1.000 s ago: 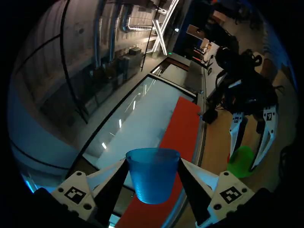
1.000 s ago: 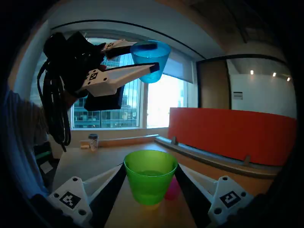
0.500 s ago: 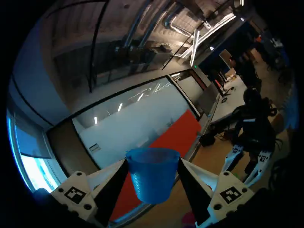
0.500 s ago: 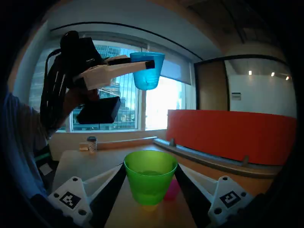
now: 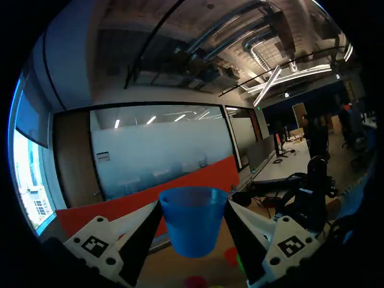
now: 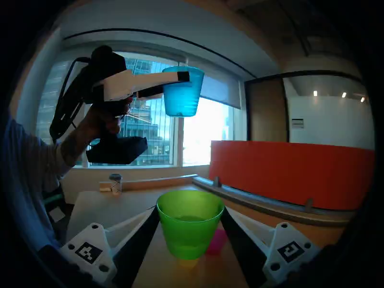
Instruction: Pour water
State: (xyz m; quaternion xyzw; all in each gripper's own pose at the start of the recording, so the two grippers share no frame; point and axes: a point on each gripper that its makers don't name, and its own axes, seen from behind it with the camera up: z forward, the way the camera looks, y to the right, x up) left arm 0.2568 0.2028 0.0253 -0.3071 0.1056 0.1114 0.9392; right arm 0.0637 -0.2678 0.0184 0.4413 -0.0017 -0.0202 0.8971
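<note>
My left fingers (image 5: 137, 230) clench blue cup (image 5: 193, 223) mid-wall, right fingers (image 6: 141, 233) green cup (image 6: 190, 225); thin plastic, probably light: squeeze gently.

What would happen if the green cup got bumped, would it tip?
Probably light: the green cup looks like thin, see-through plastic. It narrows toward the bottom, so it might tip easily if bumped. The little liquid showing inside could slosh, though the right tool hugging both sides likely steadies it.

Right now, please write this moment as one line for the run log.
left gripper: shut on blue cup, upright, held high | right gripper: shut on green cup, low over table
</note>
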